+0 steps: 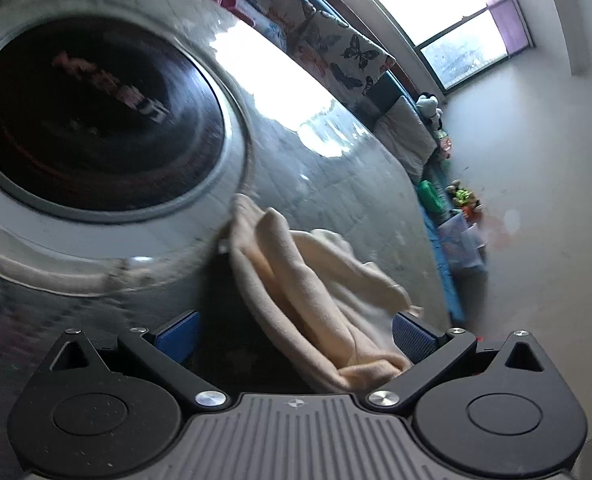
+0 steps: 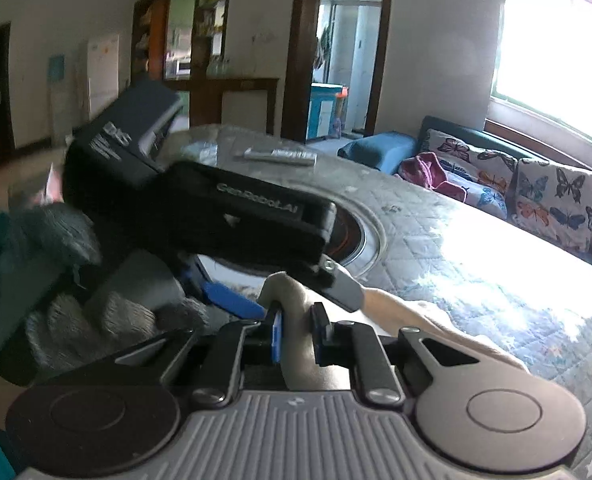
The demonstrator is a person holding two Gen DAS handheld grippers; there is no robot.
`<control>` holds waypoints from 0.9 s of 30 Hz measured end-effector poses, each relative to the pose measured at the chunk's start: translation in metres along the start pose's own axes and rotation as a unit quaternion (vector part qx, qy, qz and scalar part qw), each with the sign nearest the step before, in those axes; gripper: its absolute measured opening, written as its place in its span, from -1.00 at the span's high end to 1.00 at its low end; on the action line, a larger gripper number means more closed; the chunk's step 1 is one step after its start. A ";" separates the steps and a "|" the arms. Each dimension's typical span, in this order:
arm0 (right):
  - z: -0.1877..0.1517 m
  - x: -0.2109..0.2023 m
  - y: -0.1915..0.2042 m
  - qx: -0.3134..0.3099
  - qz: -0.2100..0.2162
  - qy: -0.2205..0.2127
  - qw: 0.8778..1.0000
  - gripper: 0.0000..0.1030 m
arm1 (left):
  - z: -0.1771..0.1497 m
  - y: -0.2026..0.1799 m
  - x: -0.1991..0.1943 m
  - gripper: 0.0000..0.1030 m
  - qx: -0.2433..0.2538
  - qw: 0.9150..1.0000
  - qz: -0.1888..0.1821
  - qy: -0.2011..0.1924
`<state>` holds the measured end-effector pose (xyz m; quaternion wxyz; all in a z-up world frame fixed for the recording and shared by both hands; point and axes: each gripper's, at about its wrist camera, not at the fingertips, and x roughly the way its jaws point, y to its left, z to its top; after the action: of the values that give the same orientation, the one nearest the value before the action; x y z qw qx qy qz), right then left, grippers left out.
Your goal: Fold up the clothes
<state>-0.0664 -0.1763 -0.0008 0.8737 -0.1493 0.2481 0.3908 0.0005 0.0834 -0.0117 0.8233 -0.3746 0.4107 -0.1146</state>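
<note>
Cream-beige fleecy garment [image 1: 315,292], soft and rumpled, bunched in long loose folds, lying on the quilted table beside its round inset, one fold raised [image 2: 296,320]

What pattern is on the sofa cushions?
Butterflies on a white ground, clearest on the sofa cushions in the right wrist view.

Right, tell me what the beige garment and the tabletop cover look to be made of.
The beige garment: soft fleece or brushed knit, matte and fuzzy, lying in thick rounded folds. The tabletop cover: probably quilted fabric under a clear, glossy plastic layer, judging by its stitched diamond grid and strong window glare; the plastic is a guess.
</note>
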 end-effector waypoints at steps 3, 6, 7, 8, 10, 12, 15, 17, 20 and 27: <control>-0.003 -0.005 -0.001 0.004 0.010 -0.004 1.000 0.74 | 0.002 -0.001 0.009 -0.81 -0.022 0.999 -0.020 0.014; -0.009 -0.007 0.000 0.003 0.027 -0.003 1.000 0.74 | 0.004 -0.002 0.017 -0.34 -0.044 0.998 -0.040 0.028; -0.011 -0.008 0.000 0.001 0.030 -0.003 1.000 0.74 | 0.004 -0.002 0.020 -0.19 -0.049 0.997 -0.044 0.032; -0.013 -0.008 0.000 -0.001 0.030 -0.003 1.000 0.72 | 0.003 0.000 0.021 0.14 -0.050 0.997 -0.042 0.035; -0.016 -0.008 -0.004 0.004 0.035 -0.002 0.999 0.60 | 0.002 0.003 0.025 0.53 -0.051 0.997 -0.038 0.041; -0.020 -0.015 -0.011 0.020 0.030 -0.007 0.999 0.37 | 0.000 0.006 0.028 0.61 -0.052 0.997 -0.036 0.046; -0.030 -0.028 -0.030 0.062 0.007 -0.017 0.998 0.16 | -0.001 0.005 0.027 0.61 -0.041 0.997 -0.035 0.046; -0.039 -0.036 -0.053 0.094 -0.028 -0.019 0.995 0.08 | -0.002 0.002 0.027 0.62 -0.027 0.998 -0.030 0.045; -0.053 -0.046 -0.094 0.146 -0.087 -0.017 0.985 0.05 | -0.003 -0.003 0.027 0.60 -0.007 0.999 -0.022 0.040; -0.095 -0.041 -0.183 0.258 -0.165 0.017 0.952 0.05 | -0.005 -0.014 0.030 0.59 0.032 0.999 -0.005 0.036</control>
<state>0.0189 -0.3636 -0.0453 0.9305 0.0358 0.3268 0.1614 0.0175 0.0562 -0.0213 0.8189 -0.3457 0.4344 -0.1454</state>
